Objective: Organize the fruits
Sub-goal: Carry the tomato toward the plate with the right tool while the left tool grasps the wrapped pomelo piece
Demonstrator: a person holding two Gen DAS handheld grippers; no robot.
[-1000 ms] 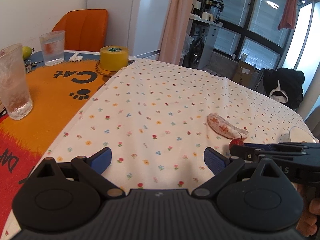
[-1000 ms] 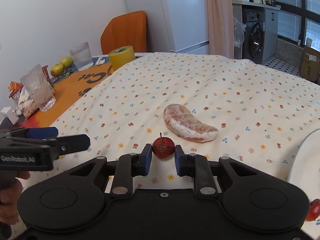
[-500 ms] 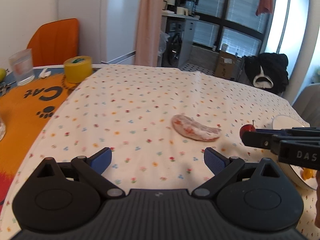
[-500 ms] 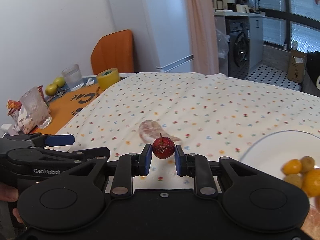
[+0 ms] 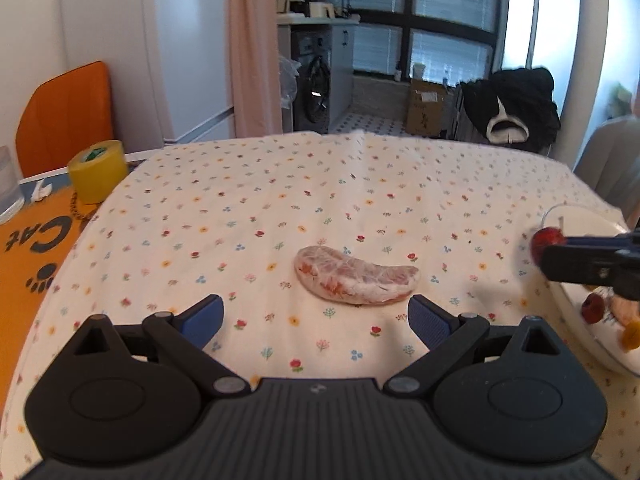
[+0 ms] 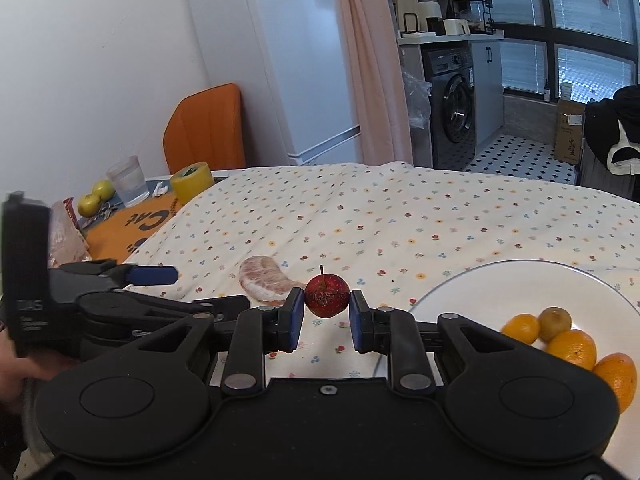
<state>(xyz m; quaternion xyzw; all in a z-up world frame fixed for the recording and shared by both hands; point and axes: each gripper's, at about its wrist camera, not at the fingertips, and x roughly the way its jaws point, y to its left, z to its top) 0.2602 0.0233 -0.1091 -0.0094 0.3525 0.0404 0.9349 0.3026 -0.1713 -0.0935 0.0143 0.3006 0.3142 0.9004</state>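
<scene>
My right gripper (image 6: 326,318) is clamped on the small red fruit (image 6: 326,295), pads at its 2 sides so the stem stands upright and clear. I hold it above the cloth just beside the white plate (image 6: 496,280), where the orange fruits (image 6: 572,348) already sit. My left gripper (image 5: 316,318) hangs spread wide and empty, aimed at the peeled pomelo segment (image 5: 354,280) lying on the flowered tablecloth (image 5: 320,184), probably my next pick.

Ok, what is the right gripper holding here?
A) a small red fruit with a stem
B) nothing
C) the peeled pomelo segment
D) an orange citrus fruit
A: the right gripper is shut on the small red fruit, pinched between its blue pads, above the cloth beside the white plate.
</scene>
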